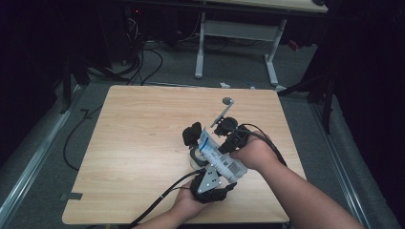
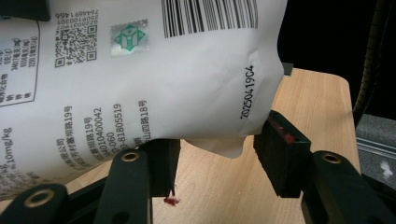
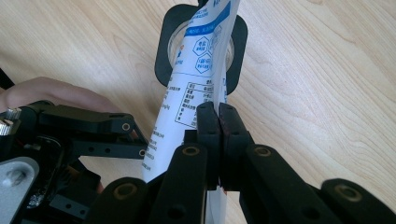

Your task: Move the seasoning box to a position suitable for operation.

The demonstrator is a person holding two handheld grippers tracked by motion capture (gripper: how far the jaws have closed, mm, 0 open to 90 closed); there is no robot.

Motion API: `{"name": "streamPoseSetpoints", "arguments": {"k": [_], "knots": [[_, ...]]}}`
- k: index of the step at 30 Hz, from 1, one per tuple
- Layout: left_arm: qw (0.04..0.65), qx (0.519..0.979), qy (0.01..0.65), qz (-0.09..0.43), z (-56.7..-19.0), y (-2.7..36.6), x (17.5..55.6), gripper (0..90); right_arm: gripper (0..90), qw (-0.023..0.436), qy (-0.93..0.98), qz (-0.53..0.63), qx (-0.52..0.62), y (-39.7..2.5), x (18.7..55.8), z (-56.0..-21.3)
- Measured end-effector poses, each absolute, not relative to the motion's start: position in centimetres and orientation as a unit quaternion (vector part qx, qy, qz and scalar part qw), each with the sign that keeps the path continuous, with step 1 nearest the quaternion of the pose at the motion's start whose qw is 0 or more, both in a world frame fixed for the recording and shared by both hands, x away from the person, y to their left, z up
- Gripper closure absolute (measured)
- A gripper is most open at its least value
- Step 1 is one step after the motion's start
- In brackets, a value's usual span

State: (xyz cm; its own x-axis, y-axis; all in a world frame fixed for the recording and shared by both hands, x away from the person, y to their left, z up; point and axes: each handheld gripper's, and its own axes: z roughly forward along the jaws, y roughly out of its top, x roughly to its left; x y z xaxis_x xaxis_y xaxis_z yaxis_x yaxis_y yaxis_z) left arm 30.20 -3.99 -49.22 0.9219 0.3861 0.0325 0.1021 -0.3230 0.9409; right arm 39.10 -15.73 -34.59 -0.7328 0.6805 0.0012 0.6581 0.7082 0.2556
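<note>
Right gripper view, fingers: the right gripper (image 3: 218,140) has its two black fingers (image 3: 208,135) pressed flat together, pinching the edge of the white pouch (image 3: 191,93) between them
Left gripper view, fingers: the left gripper (image 2: 217,158) stands with its fingers (image 2: 280,149) spread apart, the crimped lower corner of the white pouch (image 2: 154,79) hanging down between them; the right-hand pad just meets the pouch's edge, the other sits under it, no squeeze on show
Pouch, up close: white, blue band and boxes on one face, barcode, QR code, green mark and a printed date code on the other
Pouch, high view: the white pouch (image 1: 217,155) is up off the desk (image 1: 138,143), slanting between both tools, near the desk's right front part
Right gripper, high view: the right gripper (image 1: 228,138) comes in from the right, the person's hand wrapped round it, cable looping back along the forearm
Left gripper, high view: the left gripper (image 1: 206,164) sits below the pouch, its grey three-cornered plate facing up, cable trailing off the front edge
Black ring: a black ring-shaped piece (image 3: 201,46) lies on the desk behind the pouch; in the high view it (image 1: 192,133) sits just left of the pouch's upper end
Desk: pale wood grain, a small red mark (image 2: 171,200) on it under the left fingers
</note>
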Motion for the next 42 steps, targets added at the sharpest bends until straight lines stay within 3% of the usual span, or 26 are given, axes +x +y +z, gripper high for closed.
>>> {"name": "streamPoseSetpoints", "arguments": {"k": [15, 42], "knots": [[0.565, 0.801, 0.155, 0.124, -49.18, -3.83, 30.47, 52.0, 88.3, 0.044, 0.907, 0.116, 0.402, -15.00, 39.06, -34.43], [0.571, 0.797, 0.154, 0.124, -48.94, -3.65, 30.36, 52.3, 88.9, 0.050, 0.918, 0.119, 0.376, -15.05, 39.10, -34.01]]}}
